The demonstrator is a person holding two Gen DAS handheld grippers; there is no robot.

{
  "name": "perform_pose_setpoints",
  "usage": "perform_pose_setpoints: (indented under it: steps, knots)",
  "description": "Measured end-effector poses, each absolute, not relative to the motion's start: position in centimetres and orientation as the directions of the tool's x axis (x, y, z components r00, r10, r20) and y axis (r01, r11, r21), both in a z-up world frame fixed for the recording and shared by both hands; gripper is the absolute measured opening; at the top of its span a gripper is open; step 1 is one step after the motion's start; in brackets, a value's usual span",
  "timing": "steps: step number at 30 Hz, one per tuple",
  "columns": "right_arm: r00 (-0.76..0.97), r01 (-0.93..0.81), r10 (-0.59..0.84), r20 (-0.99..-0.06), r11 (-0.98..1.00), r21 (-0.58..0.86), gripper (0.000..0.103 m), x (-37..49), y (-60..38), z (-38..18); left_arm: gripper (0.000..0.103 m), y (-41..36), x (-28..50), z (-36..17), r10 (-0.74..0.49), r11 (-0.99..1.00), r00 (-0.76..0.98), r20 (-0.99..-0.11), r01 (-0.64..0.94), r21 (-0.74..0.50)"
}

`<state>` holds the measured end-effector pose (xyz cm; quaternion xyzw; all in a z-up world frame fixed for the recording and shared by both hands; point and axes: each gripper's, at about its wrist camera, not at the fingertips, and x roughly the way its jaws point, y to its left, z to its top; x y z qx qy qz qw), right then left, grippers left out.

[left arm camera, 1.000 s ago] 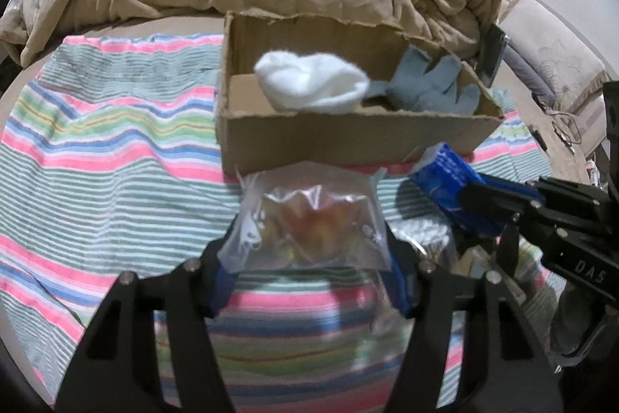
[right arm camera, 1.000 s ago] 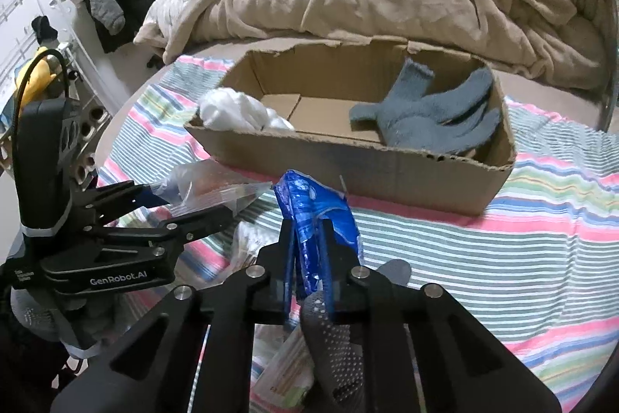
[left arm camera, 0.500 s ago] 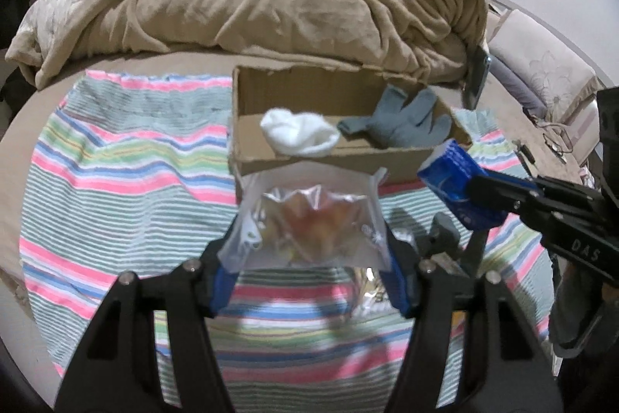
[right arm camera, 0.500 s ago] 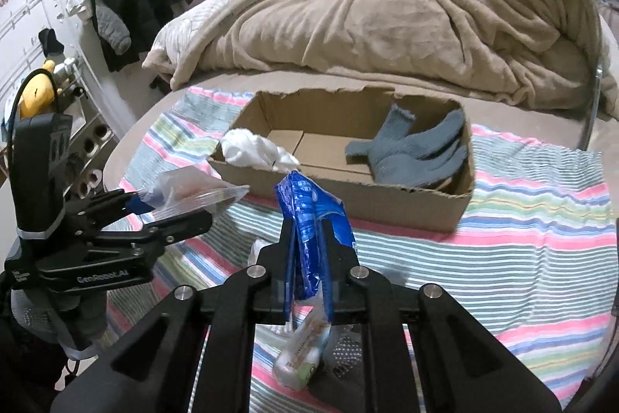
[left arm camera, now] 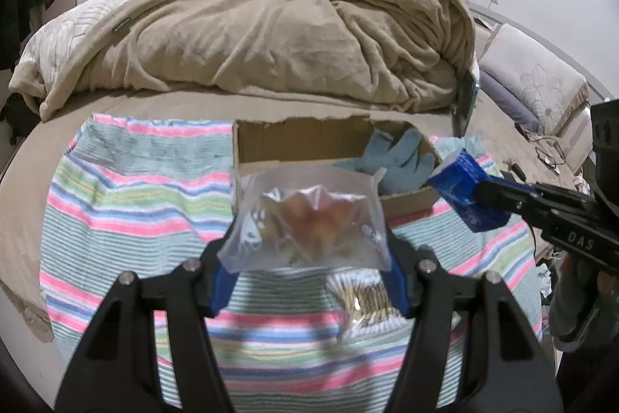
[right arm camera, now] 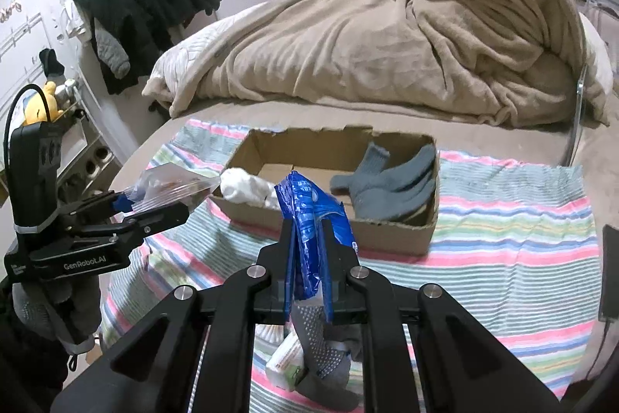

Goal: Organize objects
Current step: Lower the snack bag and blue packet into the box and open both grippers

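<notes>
My left gripper [left arm camera: 309,250] is shut on a clear plastic bag [left arm camera: 305,219] with orange-brown contents and holds it above the striped cloth [left arm camera: 127,204]. It also shows in the right wrist view [right arm camera: 170,188]. My right gripper [right arm camera: 305,250] is shut on a blue packet [right arm camera: 309,215], seen in the left wrist view [left arm camera: 464,188] too. Beyond both stands an open cardboard box [right arm camera: 387,239] holding grey socks [right arm camera: 390,180] and a white cloth [right arm camera: 247,184].
A bag of cotton swabs [left arm camera: 363,297] lies on the cloth below the left gripper. A grey dotted sock [right arm camera: 321,343] and a small white packet [right arm camera: 286,362] lie under the right gripper. A beige blanket [left arm camera: 271,37] is heaped behind the box. A dark phone [right arm camera: 609,269] lies at right.
Both grippers have risen and pulled back from the box, each keeping its item. The box now looks smaller and farther away.
</notes>
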<state>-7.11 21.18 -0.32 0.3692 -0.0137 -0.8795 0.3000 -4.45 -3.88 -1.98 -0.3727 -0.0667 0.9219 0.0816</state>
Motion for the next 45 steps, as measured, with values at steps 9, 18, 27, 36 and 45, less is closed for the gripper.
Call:
perform_pose_setpoints:
  steps: [9, 18, 27, 36, 45]
  knots:
    - [-0.583, 0.507, -0.53, -0.616, -0.829, 0.234, 0.012, -8.1, 21.4, 0.9, 0.063, -5.1, -5.9, -0.7, 0.176, -0.981, -0.738, -0.651, -0.079, -0.176]
    - [-0.604, 0.484, -0.504, -0.617, -0.847, 0.218, 0.012, -9.9, 21.8, 0.8, 0.063, -5.2, -7.1, -0.9, 0.175, -0.981, -0.739, -0.65, -0.076, -0.177]
    - [-0.628, 0.443, -0.467, -0.623, -0.872, 0.208, 0.012, -12.4, 22.5, 0.0, 0.064, -5.2, -9.2, -1.1, 0.163, -0.984, -0.746, -0.646, -0.072, -0.165]
    - [-0.624, 0.426, -0.46, -0.632, -0.878, 0.218, 0.012, -14.9, 22.4, -1.0, 0.064, -5.6, -11.7, -2.2, 0.157, -0.983, -0.741, -0.653, -0.056, -0.173]
    - [-0.621, 0.384, -0.454, -0.64, -0.887, 0.257, 0.012, -17.5, 22.5, -2.8, 0.064, -5.0, -14.7, -4.2, 0.158, -0.985, -0.722, -0.674, -0.063, -0.164]
